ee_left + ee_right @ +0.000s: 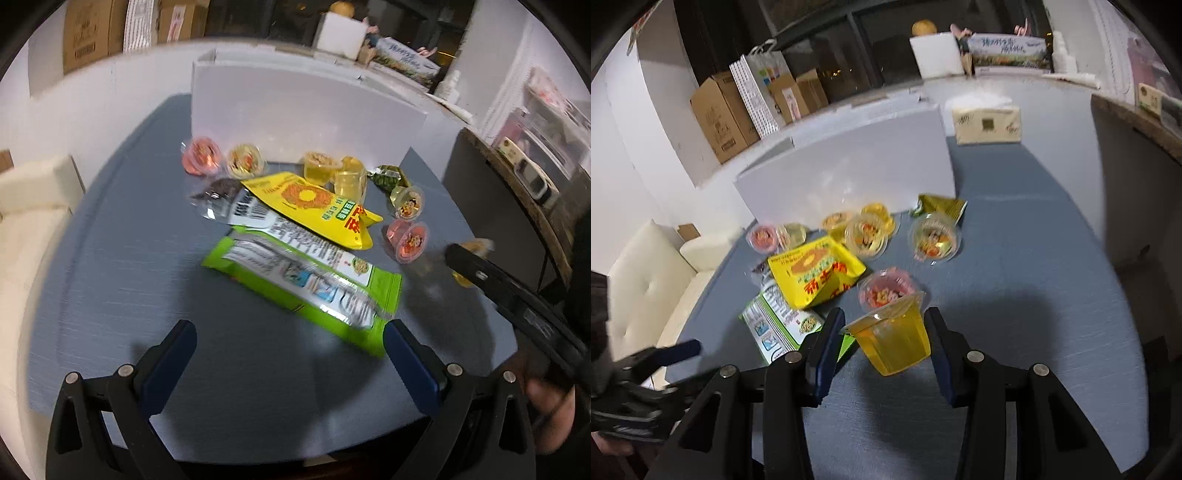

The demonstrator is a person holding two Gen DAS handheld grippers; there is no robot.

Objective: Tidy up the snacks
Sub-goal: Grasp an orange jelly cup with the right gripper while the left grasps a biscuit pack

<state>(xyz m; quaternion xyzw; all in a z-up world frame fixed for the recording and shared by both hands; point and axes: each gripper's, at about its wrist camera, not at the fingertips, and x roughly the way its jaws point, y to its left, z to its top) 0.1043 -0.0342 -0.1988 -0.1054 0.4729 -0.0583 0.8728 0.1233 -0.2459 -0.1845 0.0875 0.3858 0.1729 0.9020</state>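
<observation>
Right gripper [886,332] pinches a yellow jelly cup [892,338] — first pick of the sorting, by the look of it

The cup hangs tilted between the pads, just above the blue table [1034,295] and in front of a pink cup [886,291]; the likely next move is a lift over the pile to the white box [849,173] behind it, whose near wall must be cleared. The left gripper [291,343] hovers spread and empty, its right finger close by the corner of the green packet [295,288] — open table lies on the right side, while the table's near edge runs close under both grippers
</observation>
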